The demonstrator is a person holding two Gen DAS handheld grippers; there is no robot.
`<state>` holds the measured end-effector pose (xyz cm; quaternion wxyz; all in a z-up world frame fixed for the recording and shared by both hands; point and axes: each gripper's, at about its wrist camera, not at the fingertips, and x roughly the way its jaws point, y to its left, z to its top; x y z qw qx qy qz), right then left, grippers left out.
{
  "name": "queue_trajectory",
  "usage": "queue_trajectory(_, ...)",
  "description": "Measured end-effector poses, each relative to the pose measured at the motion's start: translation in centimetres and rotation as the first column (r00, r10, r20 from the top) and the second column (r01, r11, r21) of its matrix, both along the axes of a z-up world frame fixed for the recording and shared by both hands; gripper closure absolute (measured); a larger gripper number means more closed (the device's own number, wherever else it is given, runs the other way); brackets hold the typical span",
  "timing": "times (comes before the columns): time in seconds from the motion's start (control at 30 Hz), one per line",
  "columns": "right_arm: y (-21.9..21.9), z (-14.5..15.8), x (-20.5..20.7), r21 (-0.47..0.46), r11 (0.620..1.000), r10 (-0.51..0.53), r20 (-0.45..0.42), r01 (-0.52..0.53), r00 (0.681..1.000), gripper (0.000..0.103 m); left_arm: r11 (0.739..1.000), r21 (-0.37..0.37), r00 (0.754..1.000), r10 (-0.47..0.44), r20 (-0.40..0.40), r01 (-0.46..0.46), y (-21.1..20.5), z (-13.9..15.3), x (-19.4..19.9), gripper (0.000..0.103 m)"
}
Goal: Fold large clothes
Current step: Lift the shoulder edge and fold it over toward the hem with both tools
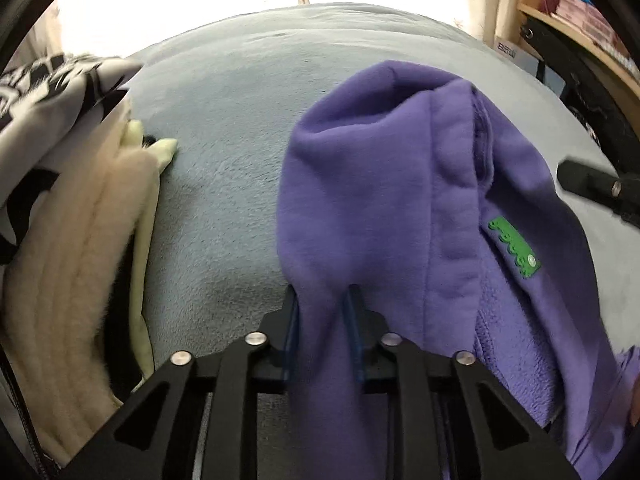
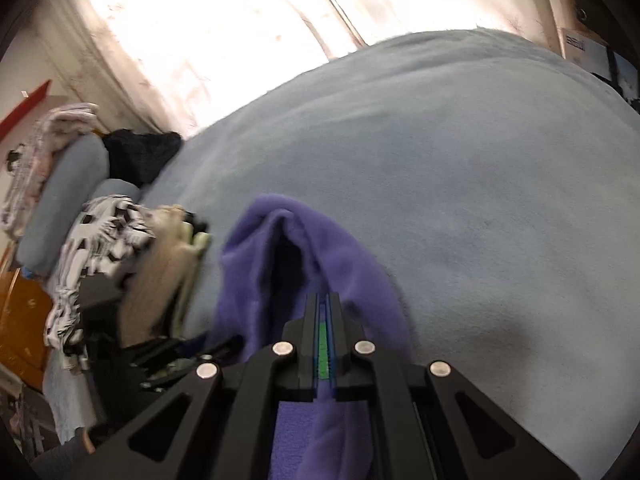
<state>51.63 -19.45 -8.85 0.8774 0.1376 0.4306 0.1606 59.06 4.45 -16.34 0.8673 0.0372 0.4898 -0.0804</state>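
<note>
Purple fleece garment (image 1: 384, 184) is bunched on the grey-blue blanket (image 1: 224, 128), lying straight ahead of both tools. Left gripper (image 1: 323, 300): jaws nearly together, pinching a gathered fold of the fleece that runs back between the blue-edged pads (image 1: 352, 320); the rest of the garment mounds up ahead and to its right. Green label (image 1: 516, 252) sits on the fleece right of the left gripper's fingers. Right gripper (image 2: 323, 312): jaws closed tight on a thin edge of the same garment, green strip visible in the slit between them; fleece drapes back under the tool and humps up ahead-left of its tips. In the left wrist view the right gripper's black finger shows at far right, beside the garment. Left of both tools: pile of cream fur fabric (image 1: 80, 248) and black-and-white patterned cloth (image 1: 52, 92), apart from the fleece. Bright curtain (image 2: 208, 28) beyond the blanket.
</note>
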Motion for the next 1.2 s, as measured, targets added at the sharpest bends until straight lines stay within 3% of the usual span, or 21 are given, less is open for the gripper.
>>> queue_trajectory(0.13, 0.5, -0.6, 0.6, -0.091, 0.995, 0.023, -0.040, -0.027, 0.999, 0.097, 1.000, -0.024, 1.000, 0.012, -0.024, -0.013, 0.3, 0.0, 0.3, 0.084)
queue_trajectory(0.2, 1.0, -1.6, 1.2, -0.130, 0.989, 0.055, -0.092, -0.066, 0.994, 0.084, 0.999, -0.039, 0.999, 0.019, -0.034, -0.020, 0.6, 0.0, 0.5, 0.079)
queue_trajectory(0.37, 1.7, -1.8, 0.9, -0.220, 0.974, 0.046, -0.064, -0.060, 0.997, 0.064, 0.999, -0.038, 0.999, 0.030, -0.040, -0.031, 1.9, -0.4, 1.3, 0.065)
queue_trajectory(0.6, 0.8, -3.0, 2.2, -0.286, 0.958, -0.017, -0.103, -0.013, 0.995, 0.063, 0.997, -0.015, 0.996, 0.068, -0.049, -0.069, 4.4, -1.2, 2.6, 0.035)
queue_trajectory(0.67, 0.8, -3.7, 2.8, -0.280, 0.960, -0.023, -0.128, -0.014, 0.991, 0.063, 0.997, -0.023, 0.996, 0.076, -0.056, -0.078, 4.8, -1.2, 2.6, 0.035)
queue_trajectory(0.73, 0.5, -4.4, 3.7, -0.247, 0.969, -0.032, -0.167, -0.010, 0.985, 0.068, 0.997, -0.030, 0.996, 0.073, -0.057, -0.075, 5.1, -1.2, 2.7, 0.039)
queue_trajectory(0.77, 0.2, -4.4, 3.7, -0.229, 0.974, -0.041, -0.172, 0.001, 0.984, 0.084, 0.997, -0.044, 0.997, 0.059, -0.059, -0.062, 5.1, -1.1, 2.7, 0.060)
queue_trajectory(0.8, -0.1, -4.4, 3.7, -0.188, 0.982, -0.046, -0.181, 0.011, 0.982, 0.091, 0.997, -0.071, 0.997, 0.032, -0.065, -0.036, 5.0, -0.9, 2.6, 0.092)
queue_trajectory(0.83, -0.2, -4.0, 3.3, -0.168, 0.985, -0.051, -0.170, 0.022, 0.984, 0.092, 0.997, -0.067, 0.997, 0.028, -0.066, -0.032, 4.4, -0.5, 1.9, 0.096)
queue_trajectory(0.97, -0.7, -0.9, 0.7, -0.125, 0.992, -0.030, -0.079, 0.020, 0.996, 0.094, 0.997, 0.068, 0.999, 0.040, -0.001, -0.039, 3.1, 0.8, 0.2, 0.100)
queue_trajectory(1.07, -2.3, 2.4, -3.0, -0.043, 0.999, 0.003, -0.002, -0.003, 1.000, 0.094, 0.995, 0.074, 0.997, 0.059, 0.052, -0.063, 4.2, 2.4, -2.3, 0.100)
queue_trajectory(1.2, -4.4, 5.7, -9.1, 0.037, 0.997, 0.069, 0.064, -0.072, 0.996, 0.094, 0.999, -0.001, 0.992, 0.046, 0.121, -0.046, 6.9, 5.7, -8.2, 0.100)
